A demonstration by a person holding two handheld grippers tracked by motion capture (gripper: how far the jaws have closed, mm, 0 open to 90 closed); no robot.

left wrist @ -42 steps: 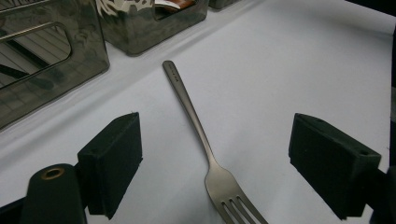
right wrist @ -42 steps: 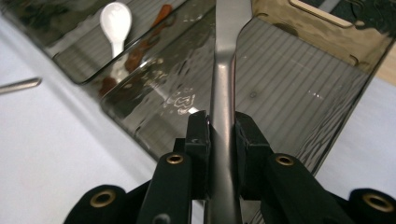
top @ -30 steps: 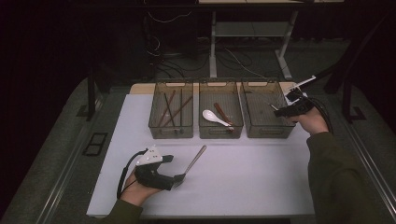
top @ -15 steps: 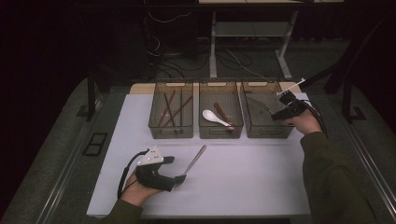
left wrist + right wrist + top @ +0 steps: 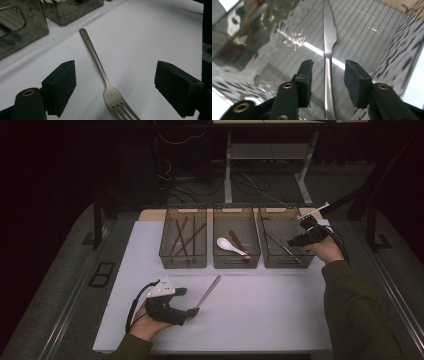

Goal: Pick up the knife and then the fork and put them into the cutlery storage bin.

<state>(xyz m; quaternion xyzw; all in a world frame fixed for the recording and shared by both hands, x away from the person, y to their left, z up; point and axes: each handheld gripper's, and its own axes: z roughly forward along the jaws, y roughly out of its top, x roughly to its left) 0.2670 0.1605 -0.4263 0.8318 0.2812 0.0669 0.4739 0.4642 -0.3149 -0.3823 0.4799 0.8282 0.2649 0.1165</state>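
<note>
A metal fork (image 5: 207, 292) lies on the white table (image 5: 270, 315), tines toward the person. My left gripper (image 5: 192, 313) rests on the table at the tine end, and in the left gripper view the fork (image 5: 98, 63) lies between its wide-open jaws (image 5: 116, 81) untouched. My right gripper (image 5: 296, 240) dips into the right-hand clear bin (image 5: 266, 260). In the right gripper view a metal knife (image 5: 329, 37) lies on the bin floor, its handle running between the open jaws (image 5: 328, 72) with a gap on each side.
Three clear bins stand in a row at the back of the table. The left bin (image 5: 167, 255) holds several chopsticks (image 5: 181, 237). The middle bin (image 5: 217, 262) holds a white spoon (image 5: 227, 245) and a brown utensil (image 5: 237, 240). Dark floor and desk legs lie beyond.
My right gripper has come down and a little to the left, into the right bin over the knife. The left gripper and the fork have stayed put.
</note>
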